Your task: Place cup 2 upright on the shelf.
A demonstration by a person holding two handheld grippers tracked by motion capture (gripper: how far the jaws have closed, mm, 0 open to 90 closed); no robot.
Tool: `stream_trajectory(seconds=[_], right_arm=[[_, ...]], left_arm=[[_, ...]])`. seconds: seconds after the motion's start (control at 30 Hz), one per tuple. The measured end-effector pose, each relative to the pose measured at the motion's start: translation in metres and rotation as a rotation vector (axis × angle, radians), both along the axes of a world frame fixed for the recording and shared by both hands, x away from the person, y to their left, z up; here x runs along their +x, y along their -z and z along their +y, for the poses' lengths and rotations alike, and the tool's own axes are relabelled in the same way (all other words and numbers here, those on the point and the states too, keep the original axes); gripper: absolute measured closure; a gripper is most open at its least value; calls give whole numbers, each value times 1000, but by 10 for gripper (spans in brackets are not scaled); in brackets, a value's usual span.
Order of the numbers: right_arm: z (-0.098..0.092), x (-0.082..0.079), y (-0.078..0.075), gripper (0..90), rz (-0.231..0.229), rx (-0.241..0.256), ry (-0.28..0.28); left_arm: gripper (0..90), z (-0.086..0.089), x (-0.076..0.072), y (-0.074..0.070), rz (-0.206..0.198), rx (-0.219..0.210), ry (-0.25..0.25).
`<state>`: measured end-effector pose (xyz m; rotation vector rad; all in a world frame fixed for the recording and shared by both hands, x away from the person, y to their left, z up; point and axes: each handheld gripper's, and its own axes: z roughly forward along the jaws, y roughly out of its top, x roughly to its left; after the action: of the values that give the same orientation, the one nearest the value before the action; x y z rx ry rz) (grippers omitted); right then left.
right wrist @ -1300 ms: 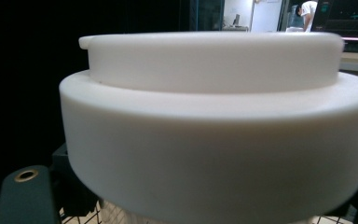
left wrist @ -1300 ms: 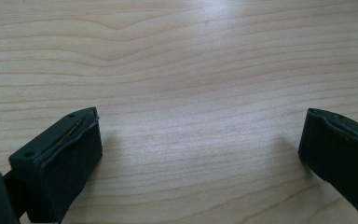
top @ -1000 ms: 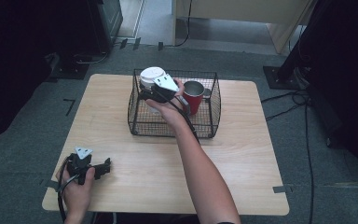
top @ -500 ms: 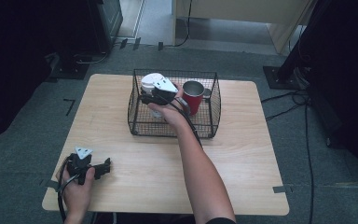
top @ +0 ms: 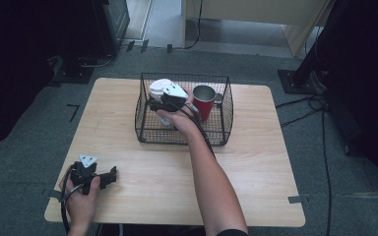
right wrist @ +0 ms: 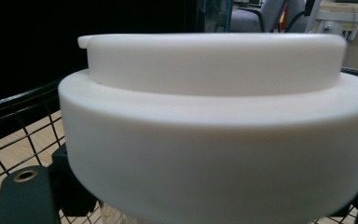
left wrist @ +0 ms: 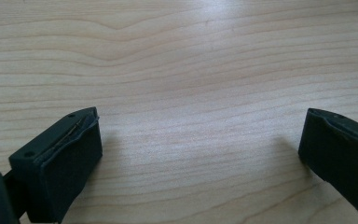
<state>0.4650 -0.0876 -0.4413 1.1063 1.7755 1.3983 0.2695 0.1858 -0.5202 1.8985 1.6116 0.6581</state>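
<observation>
Nearest the person, at the table's near left corner, we noted the left gripper (top: 109,175) lying low on the wooden table (top: 256,167), held by the left hand (top: 81,201); its own view showed its two black jaws spread wide apart over bare wood grain, with nothing between them. One grey three-cornered plate sat on top of it, and one cable looped beside the hand. Farther in, the right forearm (top: 211,182) reached across the middle of the table to the one black wire basket (top: 226,113), which stood toward the far side of the tabletop. The right hand (top: 179,120) was inside the basket at its left part, carrying the right gripper (top: 153,104), which also bore one grey plate. We counted two things in the basket: one white lidded container (top: 158,88) at the far left and one red cup (top: 204,101) with a metallic rim standing upright to its right. In the right gripper view the white container (right wrist: 214,135) sat right at the camera, a wide lower body with a narrower stepped top, basket wire behind it; the jaws appeared at either side of it, low down, but we could not tell whether they pinched it. Beyond the table we recorded grey carpet (top: 325,162), several cables, and dark equipment on both sides.
</observation>
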Motion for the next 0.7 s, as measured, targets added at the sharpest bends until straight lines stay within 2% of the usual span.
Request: stream_trajectory(seconds=[0.27,0.47,0.7], right_arm=[[-9,-2,-2,138,7,-43,-71],[-20,-3,0,96,20,-63,-84],[-29,-6,0,60,-3,-67,-104]], left_arm=[[0,0,0,0,0,0,0],[0,0,0,0,0,0,0],[0,0,0,0,0,0,0]])
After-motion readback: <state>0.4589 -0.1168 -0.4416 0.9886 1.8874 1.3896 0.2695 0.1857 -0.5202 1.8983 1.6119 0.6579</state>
